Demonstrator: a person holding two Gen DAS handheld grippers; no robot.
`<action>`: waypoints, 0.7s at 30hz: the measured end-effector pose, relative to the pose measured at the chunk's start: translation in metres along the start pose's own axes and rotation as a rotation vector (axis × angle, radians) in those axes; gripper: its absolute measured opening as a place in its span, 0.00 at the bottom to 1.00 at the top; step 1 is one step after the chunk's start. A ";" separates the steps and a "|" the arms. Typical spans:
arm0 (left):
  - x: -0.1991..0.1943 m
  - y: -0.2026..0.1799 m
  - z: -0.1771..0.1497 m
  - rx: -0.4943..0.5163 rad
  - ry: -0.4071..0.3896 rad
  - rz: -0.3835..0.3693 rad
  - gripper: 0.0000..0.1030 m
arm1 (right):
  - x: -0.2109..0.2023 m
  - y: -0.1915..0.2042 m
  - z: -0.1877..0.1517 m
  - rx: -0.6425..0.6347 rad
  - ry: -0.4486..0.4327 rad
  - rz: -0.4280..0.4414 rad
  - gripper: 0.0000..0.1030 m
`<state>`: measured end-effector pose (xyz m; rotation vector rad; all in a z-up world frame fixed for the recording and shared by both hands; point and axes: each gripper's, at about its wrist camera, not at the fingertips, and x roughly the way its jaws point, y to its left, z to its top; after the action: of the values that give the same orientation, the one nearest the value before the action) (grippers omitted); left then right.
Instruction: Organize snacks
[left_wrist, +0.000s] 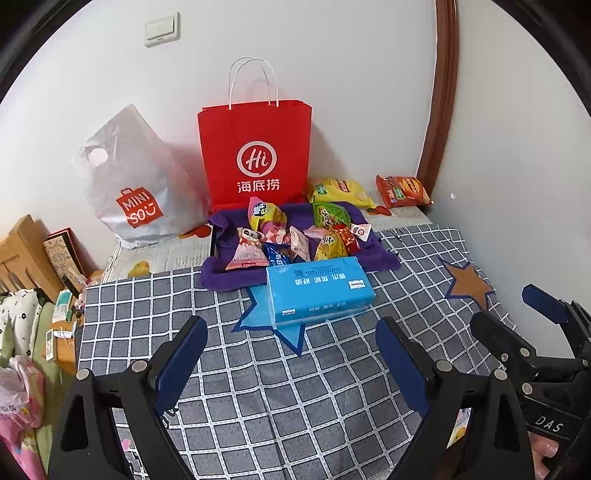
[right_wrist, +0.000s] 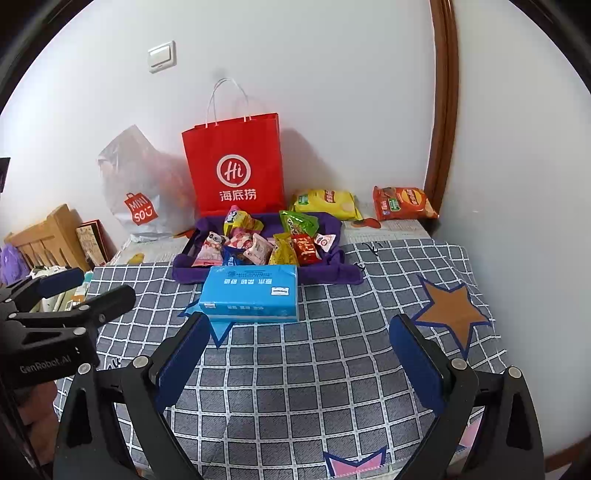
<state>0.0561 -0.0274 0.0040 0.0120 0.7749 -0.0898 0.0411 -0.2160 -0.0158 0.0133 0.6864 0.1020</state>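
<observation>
Several small snack packets lie heaped in a purple tray at the back of the checked bedspread. A yellow crisp bag and an orange crisp bag lie behind it by the wall. Just in front of the tray rests a blue tissue pack. My left gripper is open and empty above the bedspread, short of the pack. My right gripper is open too, level with it on the right, nothing between its fingers. Each shows in the other's view: the right gripper, the left gripper.
A red paper bag stands upright against the wall behind the tray, with a silver plastic bag to its left. A wooden headboard, books and clutter fill the left side. A white wall borders the bed on the right.
</observation>
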 end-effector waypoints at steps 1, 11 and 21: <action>0.000 0.000 0.000 -0.002 0.001 -0.002 0.89 | 0.000 0.000 0.000 0.000 0.002 0.000 0.94; -0.001 0.000 0.000 -0.002 0.000 -0.002 0.89 | -0.002 -0.003 0.000 0.001 -0.001 -0.009 0.94; -0.001 -0.001 0.000 -0.001 0.002 -0.002 0.89 | -0.002 -0.004 -0.001 0.001 -0.003 -0.010 0.94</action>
<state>0.0556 -0.0284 0.0051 0.0106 0.7774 -0.0912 0.0392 -0.2205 -0.0152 0.0107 0.6837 0.0924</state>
